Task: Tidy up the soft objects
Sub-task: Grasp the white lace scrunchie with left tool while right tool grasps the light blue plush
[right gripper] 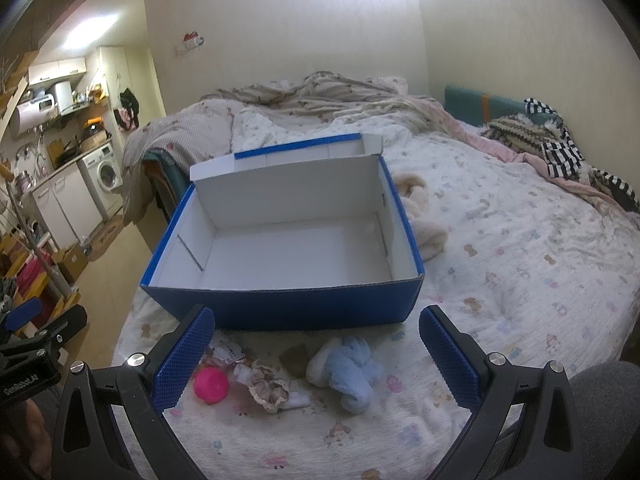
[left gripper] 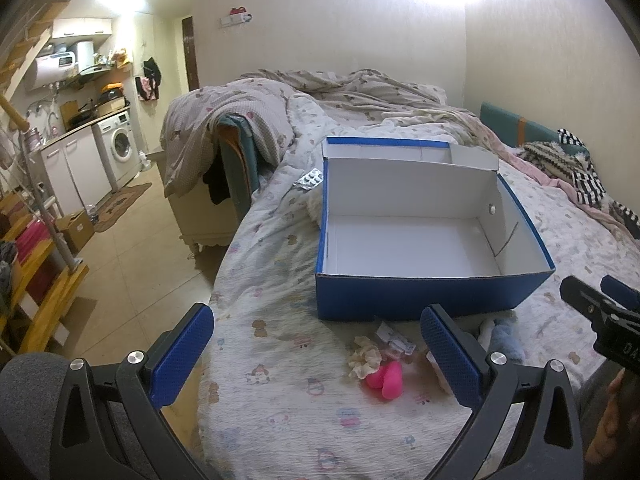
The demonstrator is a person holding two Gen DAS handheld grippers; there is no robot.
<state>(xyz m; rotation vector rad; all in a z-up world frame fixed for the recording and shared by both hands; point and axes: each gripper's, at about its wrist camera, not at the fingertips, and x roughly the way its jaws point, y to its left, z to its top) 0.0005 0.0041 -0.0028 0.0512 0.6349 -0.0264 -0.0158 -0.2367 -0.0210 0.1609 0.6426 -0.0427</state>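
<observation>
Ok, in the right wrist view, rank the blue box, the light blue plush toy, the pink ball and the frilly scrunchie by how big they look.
1. Blue box, by far the largest.
2. Light blue plush toy.
3. Frilly scrunchie and pink ball look about alike, so I won't rank them; the gripper finger partly hides the ball.

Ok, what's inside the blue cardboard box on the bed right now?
Nothing visible: the blue cardboard box shows only its bare white floor and walls. The near front wall hides a thin strip of floor just behind it. The light blue plush towel and pink ball lie outside, in front.
</observation>
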